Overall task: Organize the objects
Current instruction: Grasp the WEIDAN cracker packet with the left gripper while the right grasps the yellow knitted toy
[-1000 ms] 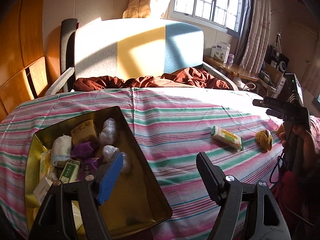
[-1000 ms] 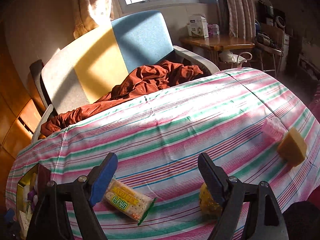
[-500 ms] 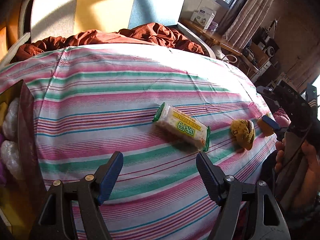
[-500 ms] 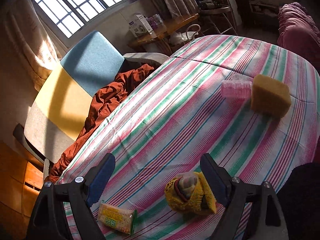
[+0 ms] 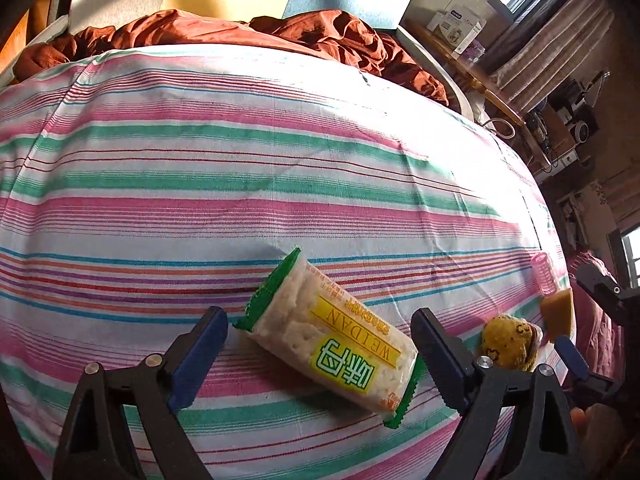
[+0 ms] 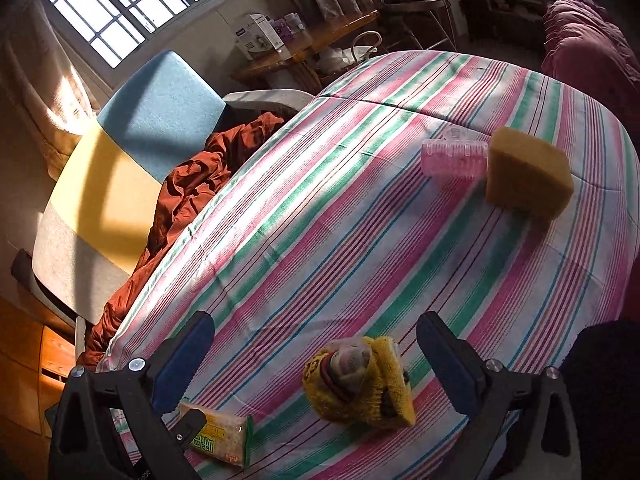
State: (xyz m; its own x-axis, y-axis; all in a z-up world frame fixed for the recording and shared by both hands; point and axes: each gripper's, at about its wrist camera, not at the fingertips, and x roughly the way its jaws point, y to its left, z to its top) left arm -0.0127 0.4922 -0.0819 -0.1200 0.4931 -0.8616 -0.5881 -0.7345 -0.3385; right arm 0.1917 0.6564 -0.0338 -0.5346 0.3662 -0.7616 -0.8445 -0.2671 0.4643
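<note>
A cracker packet [image 5: 328, 336] with green ends lies on the striped cloth, between the open jaws of my left gripper [image 5: 320, 344]; it also shows in the right wrist view [image 6: 218, 436]. A yellow knitted toy [image 6: 360, 388] lies between the open jaws of my right gripper [image 6: 316, 364]; in the left wrist view it [image 5: 508, 342] sits right of the packet. Neither gripper holds anything. A yellow sponge [image 6: 528, 172] and a pink ridged piece [image 6: 454, 158] lie farther off.
The striped cloth [image 5: 240, 168] covers the whole surface. A rust-brown blanket [image 5: 256, 32] lies on a chair with a blue and yellow back [image 6: 132, 136] at the far edge. A wooden side table [image 6: 304, 48] with boxes stands under the window.
My left gripper has swung right, away from the tin tray, and closed in on the cracker packet. My right gripper has moved right and down over the yellow knitted toy.
</note>
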